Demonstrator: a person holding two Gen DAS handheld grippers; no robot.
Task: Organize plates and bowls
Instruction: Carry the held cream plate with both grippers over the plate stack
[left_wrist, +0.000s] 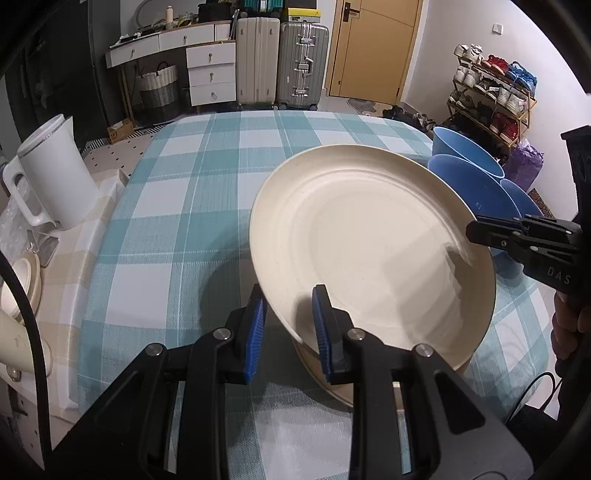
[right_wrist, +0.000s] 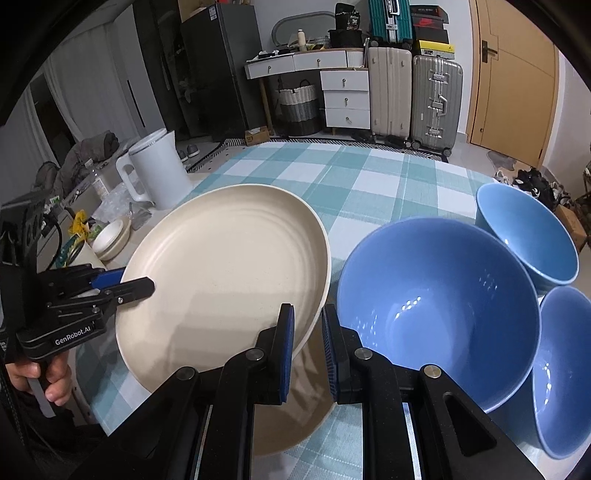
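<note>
1. Far left: white kettle (right_wrist: 159, 170) stands at the surface's edge, w/ a small cream dish (right_wrist: 110, 240) near it on the beige side cloth.
2. Left gripper (left_wrist: 288, 328) grips the cream plate (left_wrist: 369, 240) by its near-left rim; blue-padded fingers (left_wrist: 255, 332) sit one under and one over the rim, clamped on it. Right wrist view shows the same gripper (right_wrist: 136, 286) pinching the plate's left edge.
3. Centre: plate is held tilted, lifted above a second cream plate (left_wrist: 332, 384) lying flat on the checked teal-and-white surface (left_wrist: 177, 206); only a sliver of the lower plate shows.
4. Right gripper (right_wrist: 308, 347) straddles the plate's right rim; fingers (right_wrist: 286, 350) are apart, one inside the rim and one outside. Whether they touch the rim is unclear. Left wrist view shows it (left_wrist: 476, 230) at the plate's far-right edge.
5. Right: three blue bowls on the surface: large bowl (right_wrist: 436, 306) just beside the plate, far bowl (right_wrist: 524, 236) and near bowl (right_wrist: 565, 369) crowded against it.
</note>
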